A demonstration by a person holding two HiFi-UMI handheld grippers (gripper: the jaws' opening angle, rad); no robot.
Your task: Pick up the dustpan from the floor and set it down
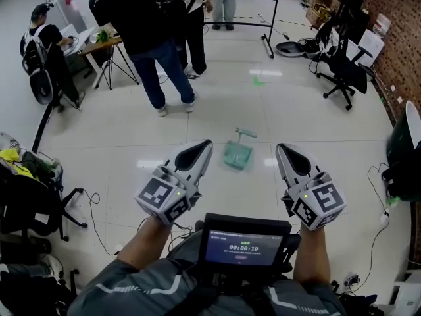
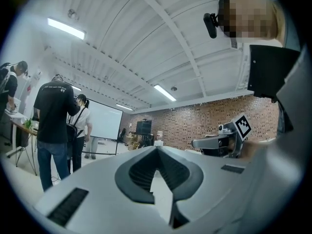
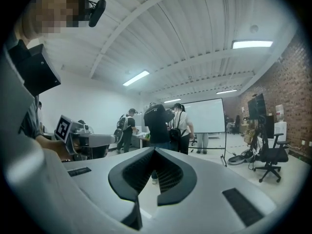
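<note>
Dustpan [image 1: 237, 155] lay on the floor [image 1: 131, 137]. Left gripper [image 1: 204, 146] and right gripper [image 1: 282, 150] flanked the dustpan without touching it, both with jaws together and empty.

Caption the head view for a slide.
Left gripper and right gripper, both shut and empty, face the dustpan on the floor.

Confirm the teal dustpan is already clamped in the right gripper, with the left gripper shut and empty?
No. The dustpan lies on the floor, apart from the right gripper, whose jaws are shut on nothing, as the head view shows. The left gripper is shut and empty.
</note>
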